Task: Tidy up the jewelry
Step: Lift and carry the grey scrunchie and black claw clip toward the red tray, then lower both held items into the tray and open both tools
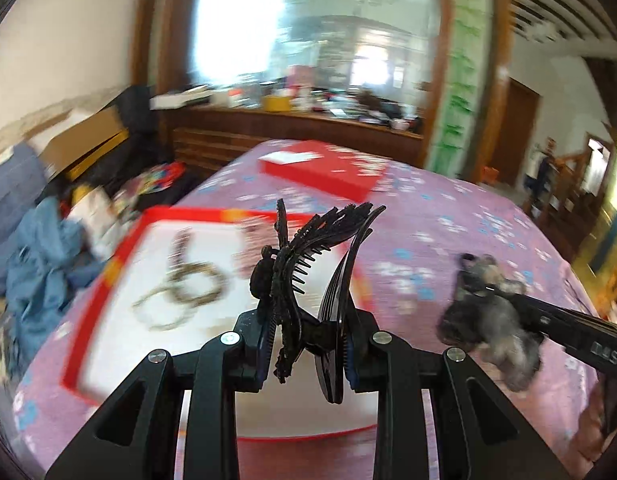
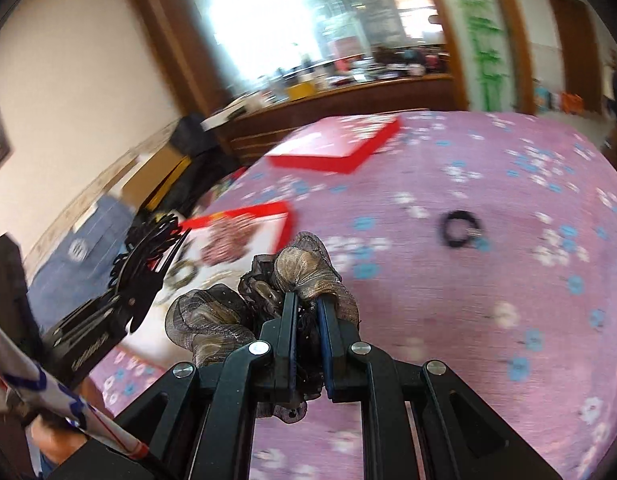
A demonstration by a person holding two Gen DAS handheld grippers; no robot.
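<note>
Both views blurred by motion; edges soft, small detail unreliable.

Your left tongs (image 1: 304, 344) are part-closed on a black claw hair clip (image 1: 308, 280), pads pressing its base from both sides. The clip's toothed wings fan upward and apart above the fingertips. From the right wrist view the same clip (image 2: 144, 264) shows at the left edge, sticking out of the left tongs.

Your right tongs (image 2: 308, 316) are almost fully shut on a grey-brown gauzy scrunchie (image 2: 268, 300). The fabric bunches out to the left of and above the fingers, with a dark frill hanging below them. In the left wrist view that scrunchie (image 1: 492, 316) sits at the tip of the right tongs, off to the right over the bed.

The surface is a bed with a pink flowered cover (image 2: 508, 280). A red-rimmed box with white lining (image 1: 120, 272) lies on it, ahead and left of the left tongs; beaded bracelets or rings (image 1: 184, 288) lie inside it, too smeared to count. A red lid (image 1: 328, 168) rests farther back on the cover, apart from the box. A small black hair tie (image 2: 460, 230) lies alone on the cover, well right of the box.

A patterned sleeve (image 2: 32, 380) shows at lower left in the right wrist view.
</note>
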